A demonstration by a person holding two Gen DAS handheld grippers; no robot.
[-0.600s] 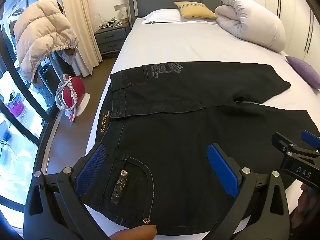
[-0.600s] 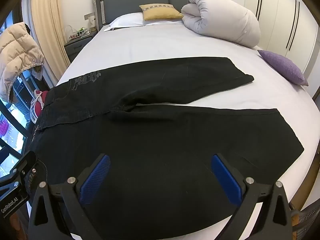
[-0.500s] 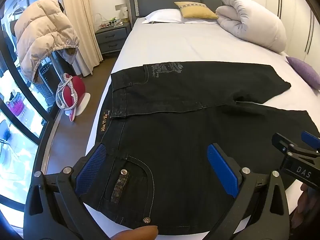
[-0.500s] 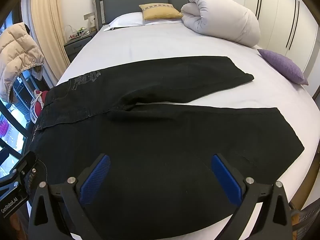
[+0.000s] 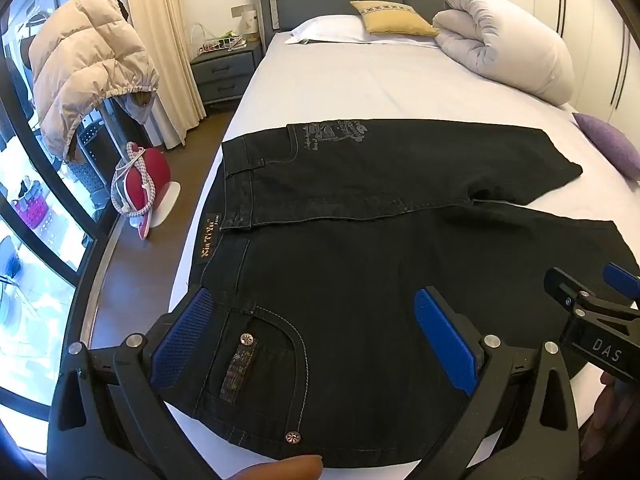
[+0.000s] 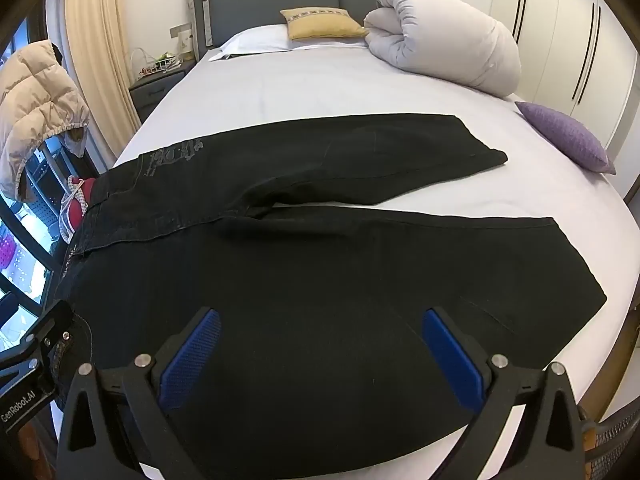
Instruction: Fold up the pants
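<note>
Bedroom — bed, pillows, nightstand.

Bare sheet lies open across the bed beyond the pants. A rolled duvet and purple cushion crowd its far right side, pillows the headboard end

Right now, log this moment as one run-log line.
stage: pre-fold | pants: flat on bed, legs apart | left gripper: open, over waist pocket | right gripper: open, over near leg
</note>
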